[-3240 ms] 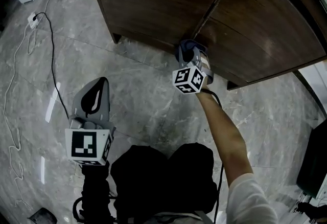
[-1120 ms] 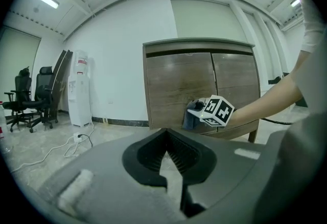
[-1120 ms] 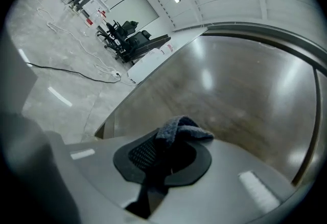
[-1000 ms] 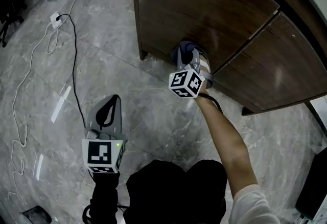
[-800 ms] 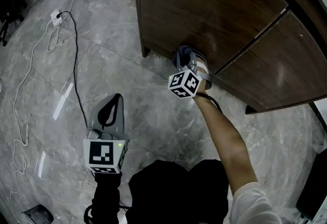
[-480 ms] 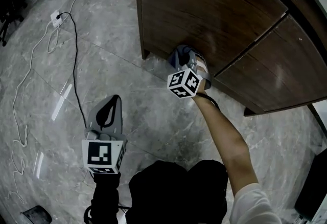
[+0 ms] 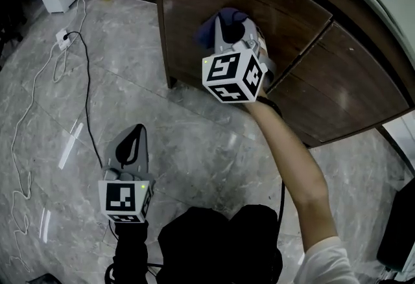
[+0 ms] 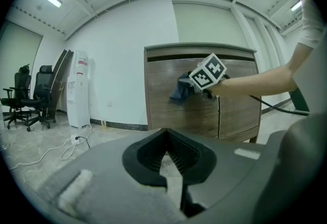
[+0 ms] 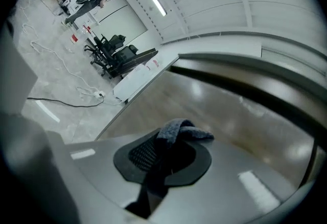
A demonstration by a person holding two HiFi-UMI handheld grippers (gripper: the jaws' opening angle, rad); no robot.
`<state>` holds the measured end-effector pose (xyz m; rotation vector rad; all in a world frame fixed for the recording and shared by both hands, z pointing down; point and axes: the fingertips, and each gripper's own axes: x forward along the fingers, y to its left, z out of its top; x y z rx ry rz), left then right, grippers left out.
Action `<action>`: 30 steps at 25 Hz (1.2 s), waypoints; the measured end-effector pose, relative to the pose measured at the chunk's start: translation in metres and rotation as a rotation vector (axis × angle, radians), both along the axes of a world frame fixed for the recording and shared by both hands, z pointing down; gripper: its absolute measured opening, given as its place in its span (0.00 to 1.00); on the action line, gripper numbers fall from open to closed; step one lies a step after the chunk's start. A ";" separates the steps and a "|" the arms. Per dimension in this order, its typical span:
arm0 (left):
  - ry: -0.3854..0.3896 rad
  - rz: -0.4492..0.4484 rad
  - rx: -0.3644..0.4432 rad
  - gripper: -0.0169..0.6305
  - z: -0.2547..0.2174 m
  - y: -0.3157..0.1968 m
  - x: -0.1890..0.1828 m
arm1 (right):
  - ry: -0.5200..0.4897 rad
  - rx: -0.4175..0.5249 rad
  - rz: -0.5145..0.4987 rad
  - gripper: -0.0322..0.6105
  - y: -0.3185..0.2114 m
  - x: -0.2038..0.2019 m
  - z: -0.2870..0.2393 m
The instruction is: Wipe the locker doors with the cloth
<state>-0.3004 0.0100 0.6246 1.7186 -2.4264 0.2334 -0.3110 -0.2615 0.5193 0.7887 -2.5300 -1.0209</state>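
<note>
Clamped tight on a dark blue cloth (image 7: 217, 20) in the right gripper (image 7: 233, 28), upper centre of the head view, marker cube toward the camera. Pressed against the brown left locker door (image 7: 188, 49), just left of the seam with the right locker door (image 7: 350, 82). In the right gripper view, bunched between the closed pads at lower centre, with a fold poking out toward the wood. At lower left of the head view, left gripper (image 7: 135, 137) over the grey marble floor (image 7: 207, 146), well apart from the doors, jaws together on nothing
</note>
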 end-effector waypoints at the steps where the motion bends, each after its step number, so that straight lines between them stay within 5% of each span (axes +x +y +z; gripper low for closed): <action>1: 0.001 0.001 0.002 0.03 -0.001 0.000 0.002 | -0.020 0.019 -0.004 0.10 0.000 -0.001 -0.019; 8: -0.014 0.005 -0.009 0.03 -0.004 0.006 0.001 | -0.073 0.096 -0.001 0.10 0.003 -0.014 -0.118; 12: -0.023 -0.030 -0.014 0.03 -0.004 0.015 -0.009 | -0.104 0.103 0.022 0.10 0.006 -0.021 -0.130; 19: -0.008 -0.070 -0.032 0.03 0.006 0.028 -0.025 | -0.004 0.132 0.024 0.10 0.012 -0.040 -0.032; 30: 0.005 -0.117 -0.064 0.03 0.028 0.054 -0.045 | 0.215 -0.041 0.030 0.10 0.021 -0.062 0.182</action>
